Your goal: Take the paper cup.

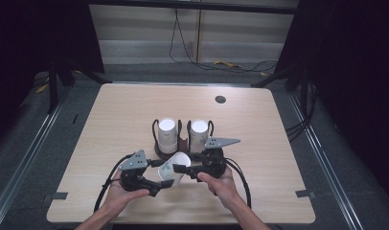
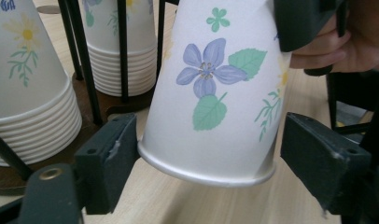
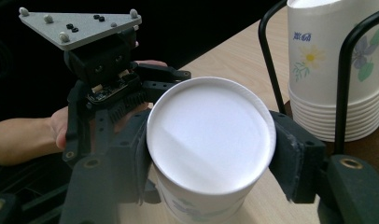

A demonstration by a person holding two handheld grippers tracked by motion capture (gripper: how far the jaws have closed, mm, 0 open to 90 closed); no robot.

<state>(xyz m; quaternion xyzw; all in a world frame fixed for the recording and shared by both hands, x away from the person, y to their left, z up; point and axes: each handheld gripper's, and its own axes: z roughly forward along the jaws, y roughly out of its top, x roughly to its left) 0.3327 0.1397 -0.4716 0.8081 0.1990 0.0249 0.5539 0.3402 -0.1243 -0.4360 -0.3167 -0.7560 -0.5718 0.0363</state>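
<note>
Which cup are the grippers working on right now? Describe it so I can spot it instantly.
On the wooden table, find the dark rack holding two upright cup stacks. Just in front of it, the single flowered paper cup lies tilted between the two grippers, the one cup that is not stacked.

We count two grippers, the left gripper [image 1: 156, 184] and the right gripper [image 1: 187, 170], and one single paper cup [image 1: 173, 168] between them. Behind it we see two stacks of cups, the left stack [image 1: 167, 135] and the right stack [image 1: 198, 135], in one wire rack [image 1: 182, 136] on one table [image 1: 259, 129].
</note>
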